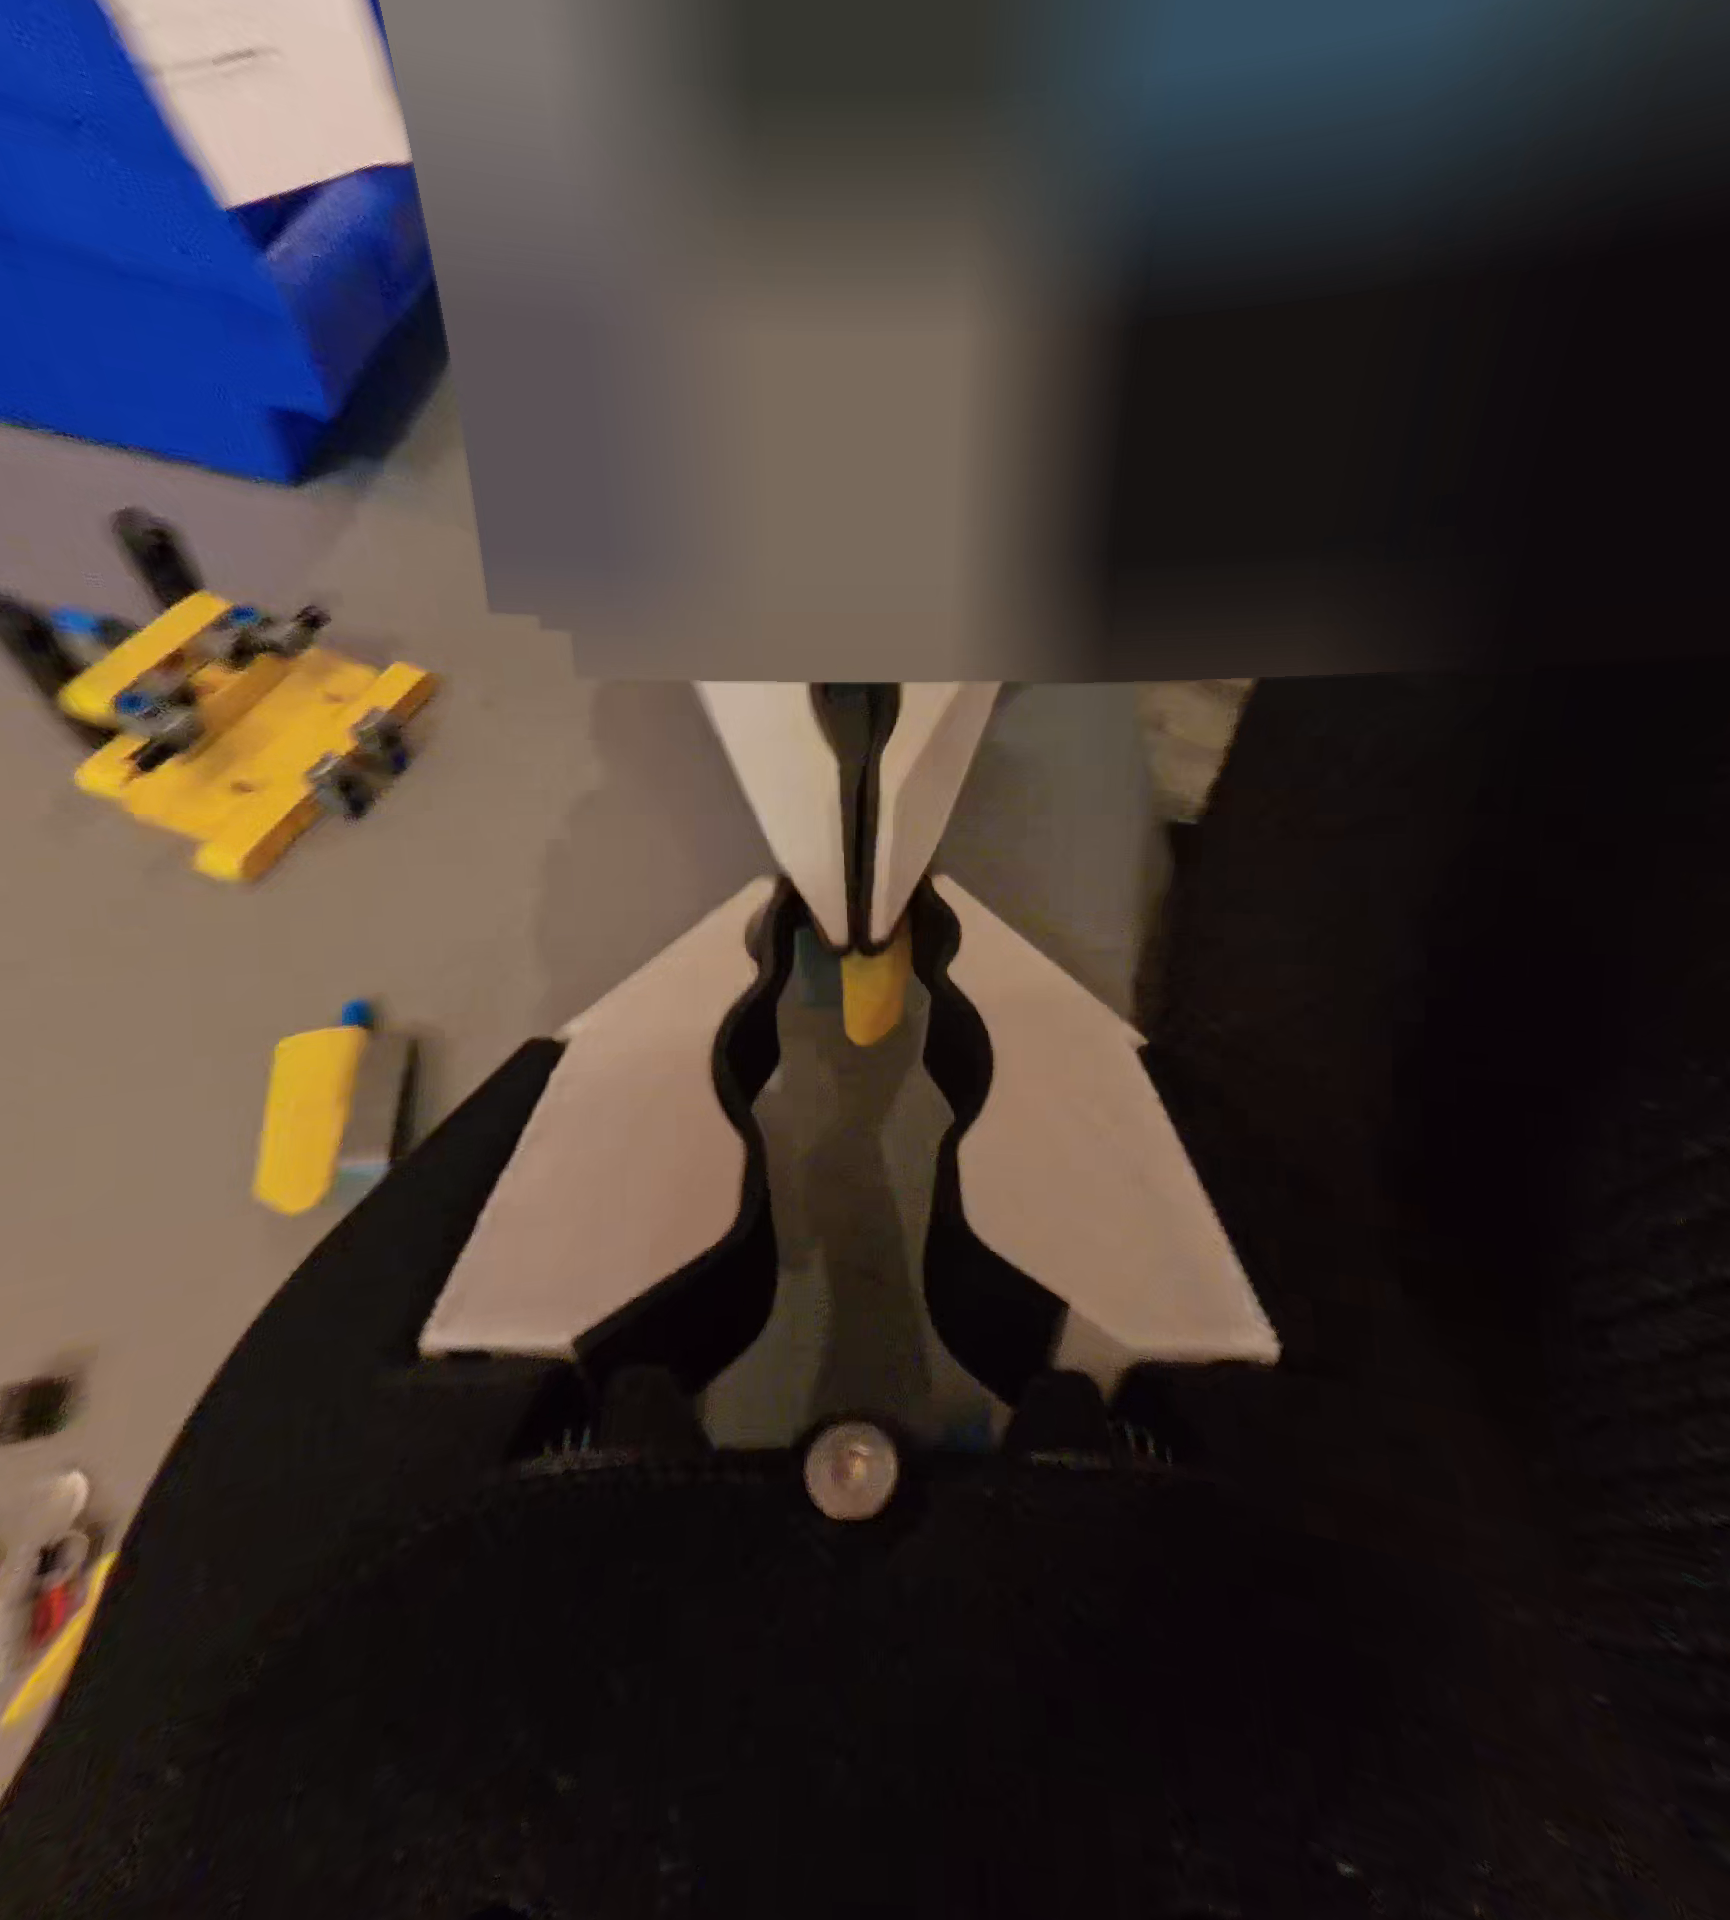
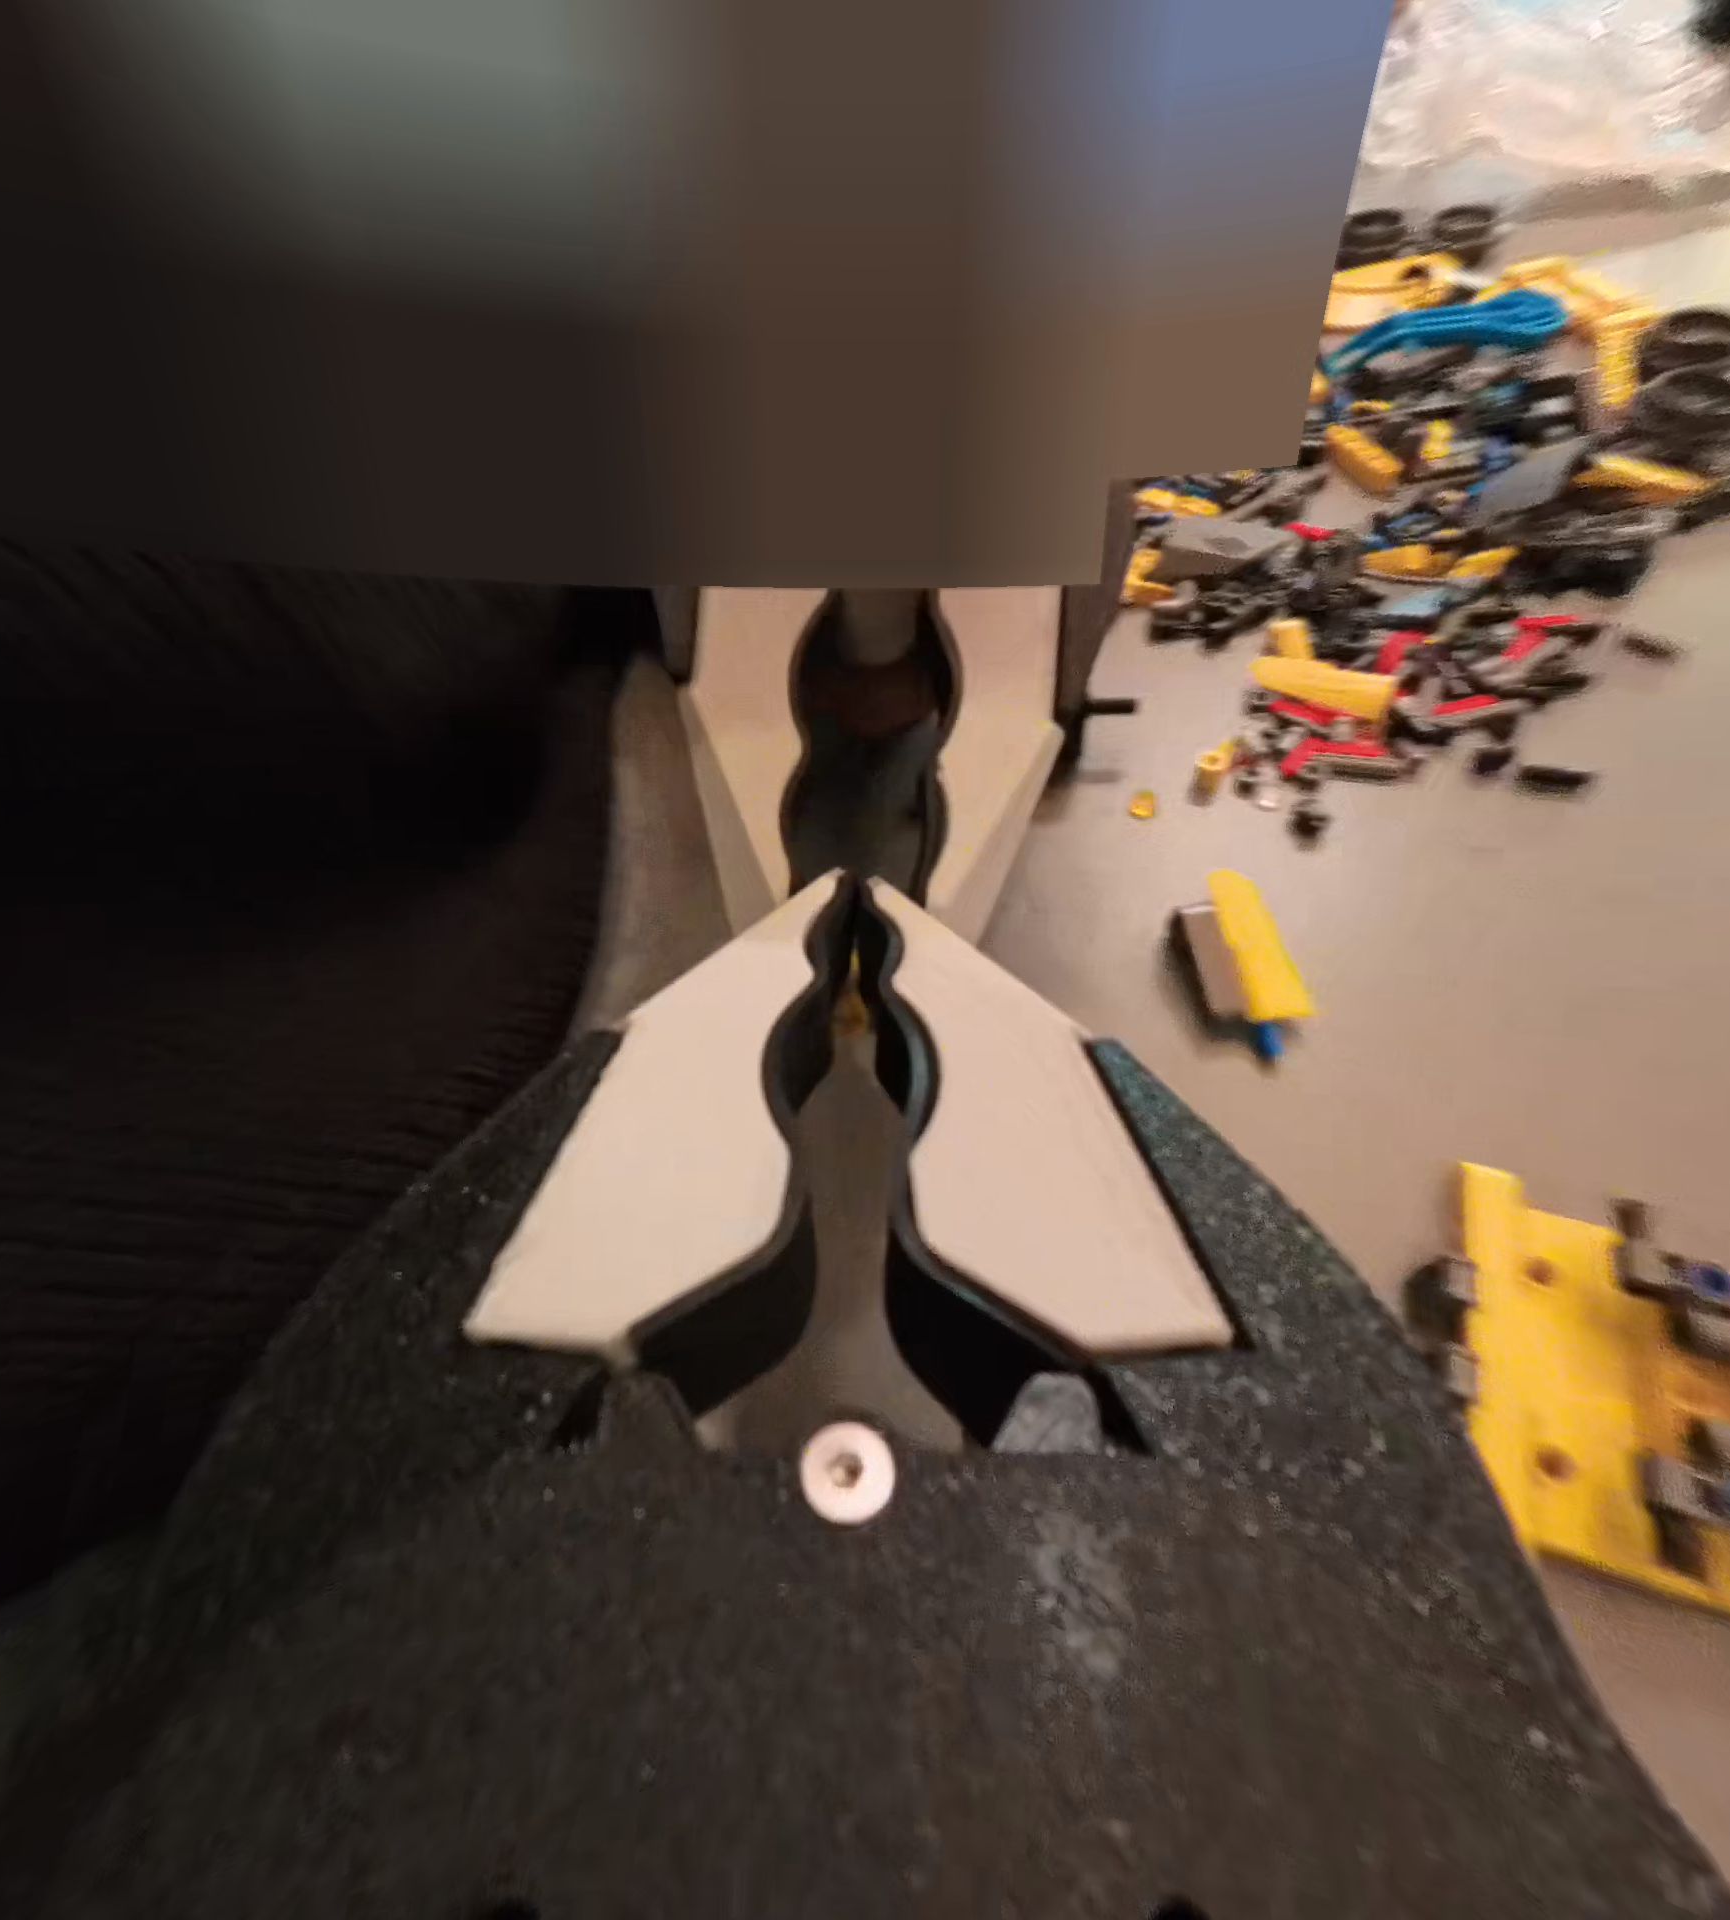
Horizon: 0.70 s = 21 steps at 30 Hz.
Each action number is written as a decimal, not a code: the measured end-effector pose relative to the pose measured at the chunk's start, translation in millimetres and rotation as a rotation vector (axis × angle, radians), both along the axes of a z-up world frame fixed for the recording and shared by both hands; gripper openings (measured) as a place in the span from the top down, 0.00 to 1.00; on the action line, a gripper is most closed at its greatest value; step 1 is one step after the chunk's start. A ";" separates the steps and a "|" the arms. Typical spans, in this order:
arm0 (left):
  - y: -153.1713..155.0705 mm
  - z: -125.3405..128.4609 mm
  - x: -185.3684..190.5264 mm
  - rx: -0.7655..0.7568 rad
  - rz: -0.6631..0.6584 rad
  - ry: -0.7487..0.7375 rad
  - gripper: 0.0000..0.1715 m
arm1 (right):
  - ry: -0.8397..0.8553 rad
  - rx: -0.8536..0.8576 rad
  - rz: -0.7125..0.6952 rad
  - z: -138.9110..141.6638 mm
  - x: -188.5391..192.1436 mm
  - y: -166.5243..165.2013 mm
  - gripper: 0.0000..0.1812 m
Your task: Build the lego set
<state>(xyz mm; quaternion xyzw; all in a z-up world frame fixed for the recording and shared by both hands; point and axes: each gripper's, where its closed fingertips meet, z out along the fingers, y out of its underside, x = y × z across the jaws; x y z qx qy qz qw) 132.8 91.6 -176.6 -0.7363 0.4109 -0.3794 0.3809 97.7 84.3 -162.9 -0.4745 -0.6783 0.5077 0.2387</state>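
Two grippers tip to tip — right gripper (image 2: 854, 914) pinching small yellow piece (image 1: 873, 997).

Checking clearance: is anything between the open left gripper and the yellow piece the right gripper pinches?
Nothing visible: the yellow piece, pinched by the right gripper, sits between the fingertips of the open left gripper.

Glossy yellow plastic piece (image 1: 871, 997), matt grey tabletop (image 1: 165, 987), shiny metal screw (image 2: 848, 1480)
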 end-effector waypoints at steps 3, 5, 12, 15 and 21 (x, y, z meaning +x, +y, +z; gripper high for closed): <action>6.7 -4.6 -3.2 -0.058 0.026 0.004 0.89 | -0.030 -0.025 -0.034 -3.5 1.1 7.9 1.00; 11.4 -17.1 -8.7 0.003 0.045 0.130 0.89 | -0.059 -0.026 -0.064 -9.4 0.5 15.9 1.00; 16.2 -12.5 -24.4 0.017 0.094 0.127 0.89 | -0.065 -0.135 -0.196 -6.2 4.9 53.0 1.00; 17.4 -11.4 -28.0 0.034 0.102 0.139 0.89 | -0.078 -0.118 -0.204 -9.6 3.6 53.3 1.00; 41.7 24.6 -78.7 0.072 0.292 0.008 0.89 | -0.065 -0.063 -0.211 -9.9 2.3 53.3 1.00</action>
